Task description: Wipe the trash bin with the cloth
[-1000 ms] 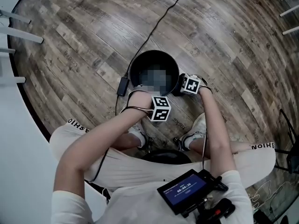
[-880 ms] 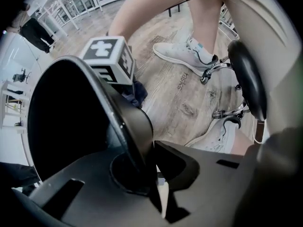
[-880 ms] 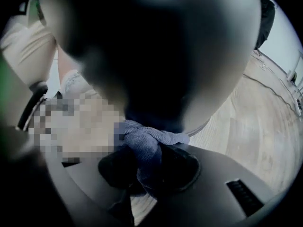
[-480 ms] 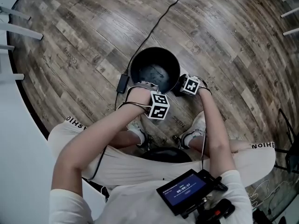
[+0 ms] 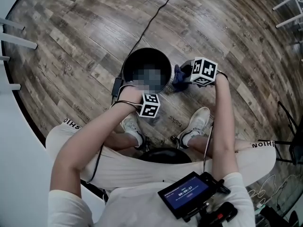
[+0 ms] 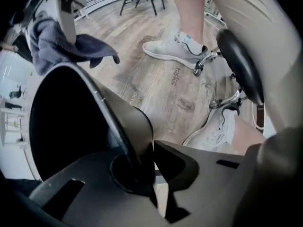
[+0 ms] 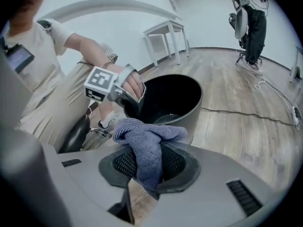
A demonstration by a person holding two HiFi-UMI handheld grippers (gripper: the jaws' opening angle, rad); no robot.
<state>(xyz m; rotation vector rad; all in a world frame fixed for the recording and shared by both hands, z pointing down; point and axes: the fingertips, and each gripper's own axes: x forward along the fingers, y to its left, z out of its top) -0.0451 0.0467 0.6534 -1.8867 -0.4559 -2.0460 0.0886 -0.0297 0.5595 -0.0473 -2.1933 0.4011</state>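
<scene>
The black trash bin (image 5: 142,60) stands on the wood floor in front of the person's feet. My left gripper (image 5: 138,94) points straight down at its near rim. In the left gripper view the rim (image 6: 124,126) sits between the jaws of the left gripper (image 6: 152,148); they have just been closing and now pinch it. A blue-grey cloth (image 7: 147,148) hangs bunched from my right gripper (image 7: 149,168), which is shut on it. The right gripper (image 5: 185,74) is raised to the right of the bin, with the cloth (image 5: 180,74) beside the bin's wall (image 7: 191,109).
A black cable (image 5: 156,18) runs across the floor to an adapter (image 5: 117,85) left of the bin. The person's shoes (image 5: 196,122) and a black stool seat (image 5: 165,156) lie just behind the bin. White table legs (image 5: 14,39) stand at the left.
The right gripper has risen with the cloth from low beside the bin to about rim height. The left gripper stays at the near rim. The bin sits slightly further left in view.
</scene>
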